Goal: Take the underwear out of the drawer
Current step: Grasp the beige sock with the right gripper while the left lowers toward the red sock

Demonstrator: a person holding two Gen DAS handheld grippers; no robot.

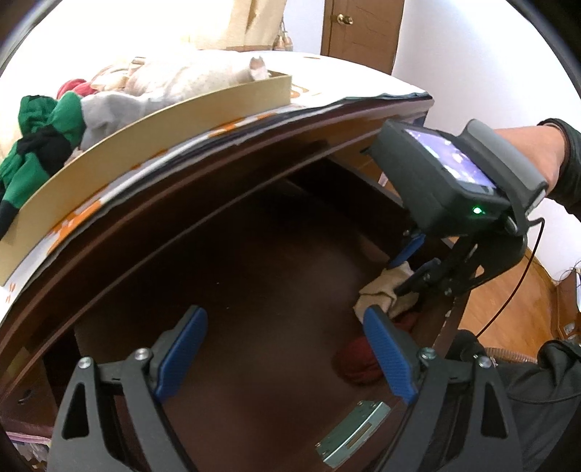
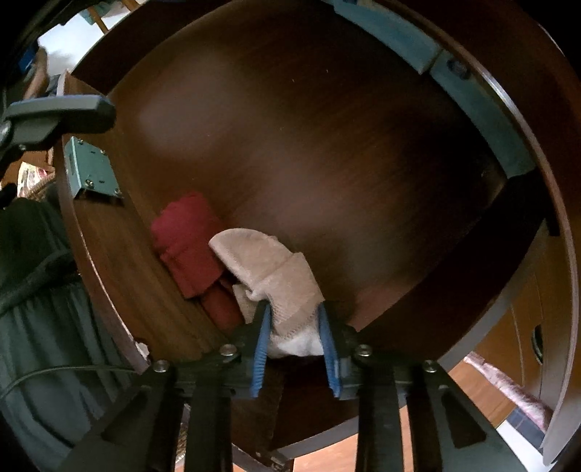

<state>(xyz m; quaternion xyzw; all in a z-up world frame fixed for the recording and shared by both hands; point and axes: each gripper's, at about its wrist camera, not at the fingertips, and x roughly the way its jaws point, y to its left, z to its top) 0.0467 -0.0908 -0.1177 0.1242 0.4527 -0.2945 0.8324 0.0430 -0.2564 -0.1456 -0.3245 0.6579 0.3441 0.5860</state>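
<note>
One beige, crumpled underwear (image 2: 268, 268) piece.

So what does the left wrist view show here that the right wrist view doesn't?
Only the left wrist view shows the tan tray of clothes on the dresser top, the door, and the open left gripper.

Only the right wrist view shows the right gripper pads pressing the beige garment.

Both show that garment, the red garment beside it, and the drawer.
</note>
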